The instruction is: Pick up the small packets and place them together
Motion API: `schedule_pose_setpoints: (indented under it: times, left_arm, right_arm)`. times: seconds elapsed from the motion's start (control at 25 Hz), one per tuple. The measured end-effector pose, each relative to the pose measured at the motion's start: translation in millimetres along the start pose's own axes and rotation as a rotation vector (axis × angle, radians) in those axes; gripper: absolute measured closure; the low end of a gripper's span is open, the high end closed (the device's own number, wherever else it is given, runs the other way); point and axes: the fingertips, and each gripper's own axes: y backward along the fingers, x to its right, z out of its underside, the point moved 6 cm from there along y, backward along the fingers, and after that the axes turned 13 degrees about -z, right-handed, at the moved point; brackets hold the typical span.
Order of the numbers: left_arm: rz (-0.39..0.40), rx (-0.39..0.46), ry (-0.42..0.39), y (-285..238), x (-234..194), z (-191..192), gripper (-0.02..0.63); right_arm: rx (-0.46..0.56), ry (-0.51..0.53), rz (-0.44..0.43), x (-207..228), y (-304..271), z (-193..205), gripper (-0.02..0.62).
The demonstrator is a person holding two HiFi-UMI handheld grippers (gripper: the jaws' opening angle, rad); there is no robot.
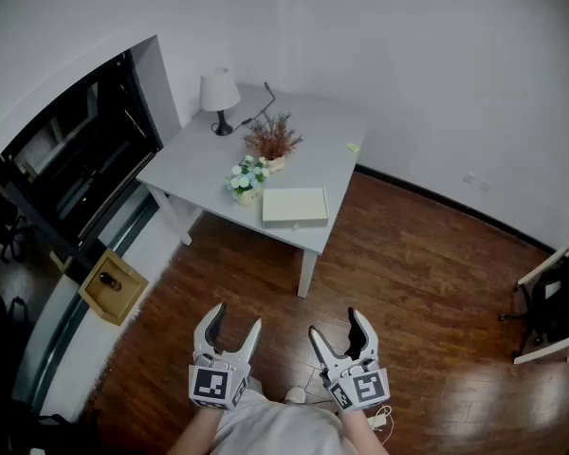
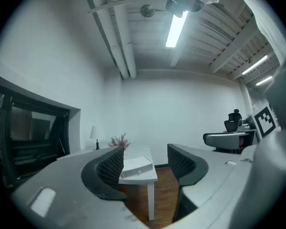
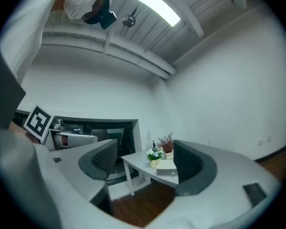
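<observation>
Packet on table, closed box, left hand-held gripper wide, right hand-held gripper wide

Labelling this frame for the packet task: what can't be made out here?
- Packets: the head view shows only a yellowish speck on the table, too small to identify or count.
- Box: its contents are hidden by its own top in every view.
- Left gripper view: the left claw covers the flowers.
- Right gripper view: the right claw covers the table's right end.
</observation>
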Motion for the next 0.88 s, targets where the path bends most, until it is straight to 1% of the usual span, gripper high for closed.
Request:
schedule_pose_setpoints:
  times: [0.08, 0.16, 0.36, 0.52, 0.68, 0.72, 0.88]
  left_arm:
    - [-0.003, 0.004, 0.008, -17.0, -7.0, 1.1, 0.334]
    - [0.007, 0.011, 0.013, -38.1, -14.5, 2.0, 0.334]
    - [0.081, 0.023, 0.018, -104.1, -35.4, 7.9, 0.334]
    - [0.138, 0.048, 0.006, -166.2, -63.1, -4.4, 0.334]
    - [0.167, 0.054, 0.013, -217.3, -99.9, -10.1, 0.333]
    - [0.174, 0.051, 0.016, -227.1, -108.4, -9.5, 0.334]
    - [0.213, 0.049, 0.004, -258.8, -132.5, -10.5, 0.333]
  right_arm:
    - [-0.026, 0.006, -0.018, 7.0, -14.3, 4.2, 0.23]
    - [-0.043, 0.005, -0.015, 16.7, -29.4, 8.0, 0.232]
    - [-0.076, 0.009, 0.067, 44.7, -66.4, 20.1, 0.233]
    - [-0.134, 0.013, 0.103, 70.6, -118.4, 20.9, 0.235]
    - [-0.185, 0.026, 0.117, 81.5, -179.7, 23.4, 0.238]
    - [-0.209, 0.021, 0.113, 83.6, -193.7, 29.9, 0.238]
    - [-0.368, -0.009, 0.104, 102.9, -240.8, 73.3, 0.239]
